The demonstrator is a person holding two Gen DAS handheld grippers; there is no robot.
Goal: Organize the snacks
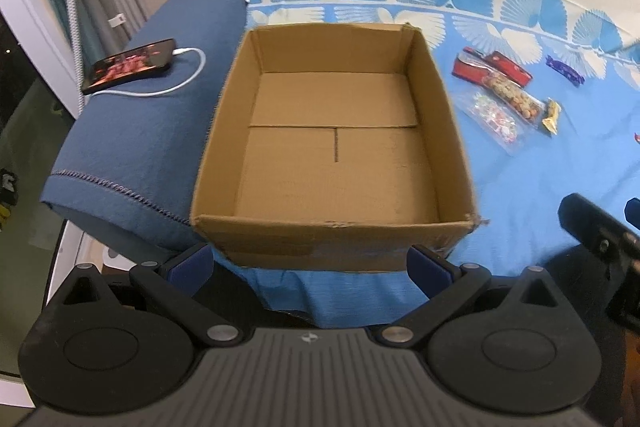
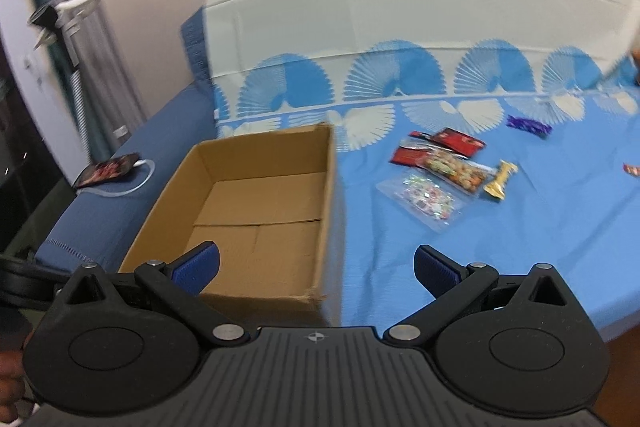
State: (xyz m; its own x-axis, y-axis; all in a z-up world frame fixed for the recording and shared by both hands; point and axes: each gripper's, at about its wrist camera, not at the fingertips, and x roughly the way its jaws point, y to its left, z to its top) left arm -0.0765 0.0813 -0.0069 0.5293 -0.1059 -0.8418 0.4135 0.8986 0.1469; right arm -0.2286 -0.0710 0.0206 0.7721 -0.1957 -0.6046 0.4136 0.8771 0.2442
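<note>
An open, empty cardboard box sits on the blue patterned sheet. Right of it lie the snacks: a red packet, a clear bag of nuts, a clear bag of candies, a gold wrapper and a purple wrapper. My left gripper is open just before the box's near wall. My right gripper is open over the box's near right corner, holding nothing.
A phone on a white cable rests on the dark blue blanket left of the box. A small red wrapper lies at the far right. The other gripper's black body shows at the right edge.
</note>
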